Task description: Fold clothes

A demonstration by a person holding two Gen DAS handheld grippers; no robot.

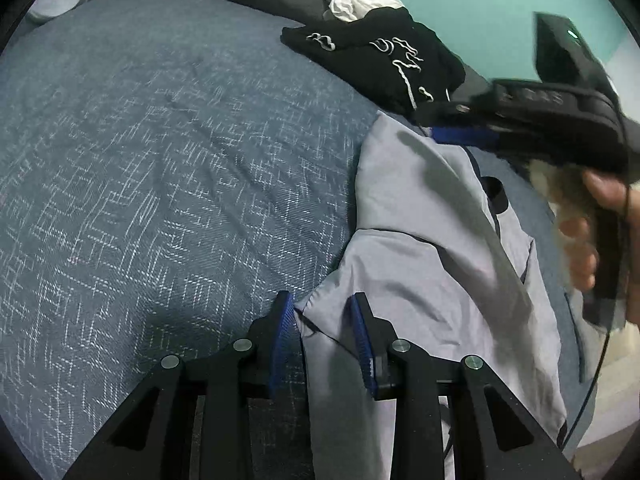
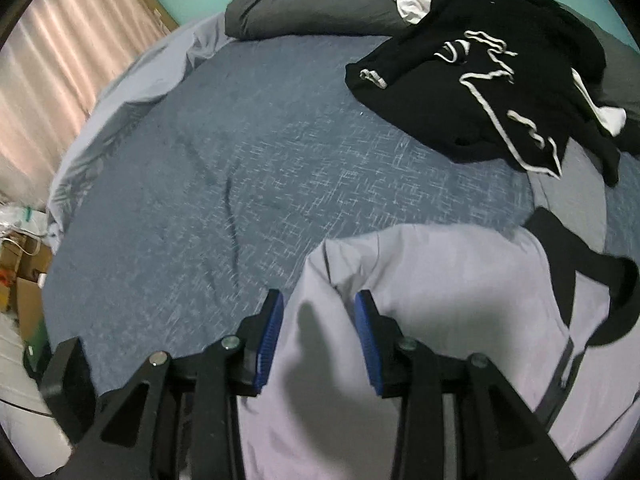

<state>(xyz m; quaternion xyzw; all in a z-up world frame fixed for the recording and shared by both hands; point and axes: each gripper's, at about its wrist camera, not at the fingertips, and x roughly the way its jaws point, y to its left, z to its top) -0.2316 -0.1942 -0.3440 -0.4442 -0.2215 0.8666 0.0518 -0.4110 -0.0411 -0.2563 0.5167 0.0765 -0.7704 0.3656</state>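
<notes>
A light grey garment (image 1: 420,260) with dark trim lies folded on the blue bedspread (image 1: 160,180). Its black collar (image 2: 600,300) shows at the right of the right wrist view. My left gripper (image 1: 322,320) stands over a lower corner of the garment. The hem runs between its blue pads, which stand apart with a clear gap. My right gripper (image 2: 320,308) hovers over a folded edge of the garment (image 2: 460,300); its jaws are apart and its shadow falls on the cloth. From the left wrist view the right gripper (image 1: 440,128) sits at the garment's far end, held by a hand (image 1: 592,232).
A black garment with white lettering (image 2: 480,92) and a white piece (image 1: 360,0) are heaped at the far right of the bed. A dark grey pillow (image 2: 300,4) lies along the teal wall. A pink curtain (image 2: 52,60) and cardboard boxes (image 2: 20,272) stand left of the bed.
</notes>
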